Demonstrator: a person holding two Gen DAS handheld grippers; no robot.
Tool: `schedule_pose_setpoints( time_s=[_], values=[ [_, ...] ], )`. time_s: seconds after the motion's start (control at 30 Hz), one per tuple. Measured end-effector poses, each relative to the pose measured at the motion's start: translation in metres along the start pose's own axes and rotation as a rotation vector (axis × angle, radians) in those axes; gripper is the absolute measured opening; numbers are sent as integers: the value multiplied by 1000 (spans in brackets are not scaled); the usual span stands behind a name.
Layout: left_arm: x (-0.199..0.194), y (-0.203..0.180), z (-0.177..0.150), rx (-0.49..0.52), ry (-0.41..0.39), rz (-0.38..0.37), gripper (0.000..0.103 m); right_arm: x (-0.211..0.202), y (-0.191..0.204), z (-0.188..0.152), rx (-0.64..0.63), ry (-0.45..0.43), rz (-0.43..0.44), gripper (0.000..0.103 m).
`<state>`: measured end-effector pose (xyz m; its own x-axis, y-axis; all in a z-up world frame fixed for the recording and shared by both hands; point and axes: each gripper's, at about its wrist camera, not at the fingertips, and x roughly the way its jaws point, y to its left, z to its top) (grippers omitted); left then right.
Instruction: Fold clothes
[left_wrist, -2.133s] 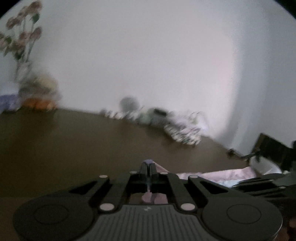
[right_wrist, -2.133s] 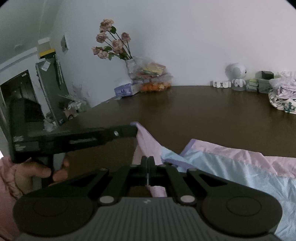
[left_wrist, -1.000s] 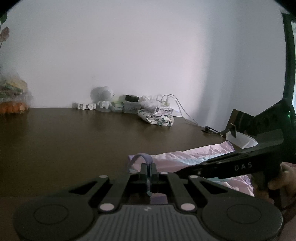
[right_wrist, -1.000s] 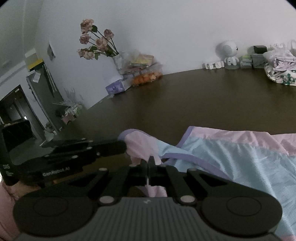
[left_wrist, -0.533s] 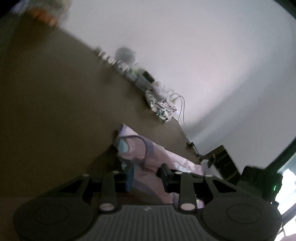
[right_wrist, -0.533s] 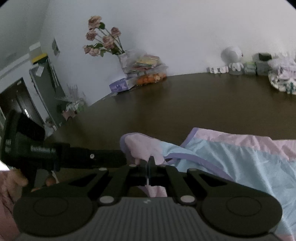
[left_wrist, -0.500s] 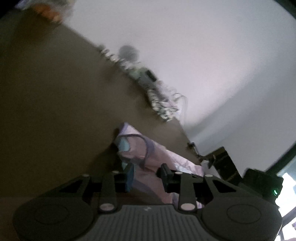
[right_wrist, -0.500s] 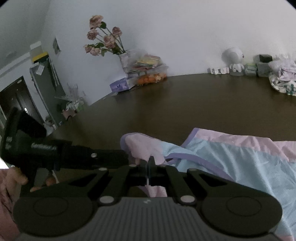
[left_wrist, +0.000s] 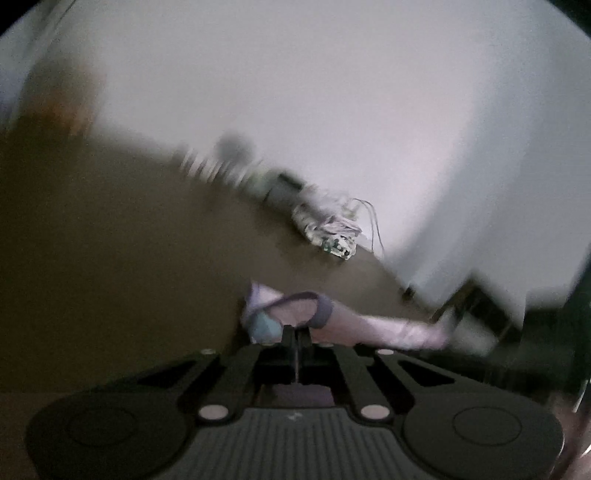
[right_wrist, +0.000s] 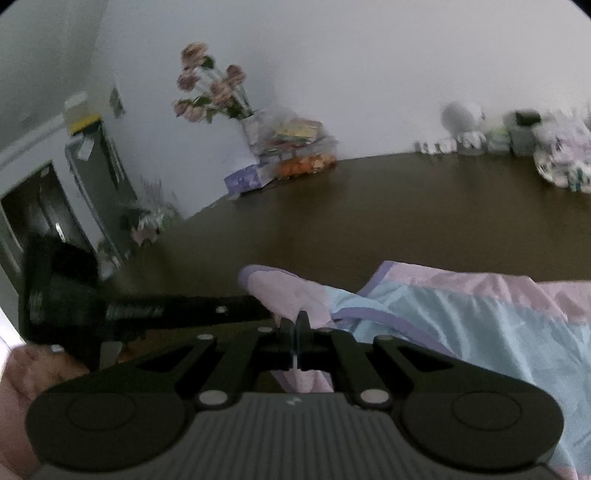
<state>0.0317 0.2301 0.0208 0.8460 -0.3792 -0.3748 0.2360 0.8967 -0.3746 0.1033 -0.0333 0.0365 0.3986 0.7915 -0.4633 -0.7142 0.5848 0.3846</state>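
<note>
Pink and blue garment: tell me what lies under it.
The pink and blue garment lies on the dark table. Bare tabletop shows around it; whatever is beneath the cloth is covered.

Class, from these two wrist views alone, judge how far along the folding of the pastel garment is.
Done: nothing clearly; no finished fold shows, and the pink and blue garment lies mostly spread on the dark table. In hand: the right gripper and left gripper are both shut on the purple-trimmed end. Left: every fold, then setting it down, perhaps by the folded clothes at the wall.
</note>
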Motion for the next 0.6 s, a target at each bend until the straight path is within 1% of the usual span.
schedule_pose_setpoints(
  time_s=[0.03, 0.1, 0.2, 0.23, 0.27, 0.3, 0.37, 0.43, 0.53, 0.57, 0.6],
  values=[
    [-5, -8, 2, 125, -22, 12, 0, -2, -4, 1, 15, 0, -1, 1],
    [-6, -17, 5, 278, 10, -2, 0, -4, -10, 2, 39, 2, -3, 1],
    [-6, -29, 10, 500, 65, -25, 0, -5, -12, 2, 72, 5, 19, 1],
    [-4, -29, 10, 503, 98, -29, 0, -5, -11, 2, 72, 4, 20, 1],
    [-1, -29, 10, 499, 132, -32, 3, -5, -9, 2, 64, 2, 17, 1],
    [1, -29, 10, 495, 167, -35, 9, -4, -6, 2, 52, 3, 15, 1],
    [-2, -19, 12, 370, 169, -69, 21, -1, 0, 1, 23, 16, 20, 1],
    [-14, -6, 12, 246, 132, -113, 45, 3, 8, -1, -10, 32, 20, 1],
    [-24, 14, 11, 65, 85, -152, 52, 10, 17, -6, -57, 61, 25, 1],
    [-24, 23, 11, -1, 83, -168, 53, 12, 20, -7, -71, 72, 30, 1],
    [-23, 31, 12, -52, 89, -168, 54, 14, 23, -9, -85, 83, 35, 1]
  ],
)
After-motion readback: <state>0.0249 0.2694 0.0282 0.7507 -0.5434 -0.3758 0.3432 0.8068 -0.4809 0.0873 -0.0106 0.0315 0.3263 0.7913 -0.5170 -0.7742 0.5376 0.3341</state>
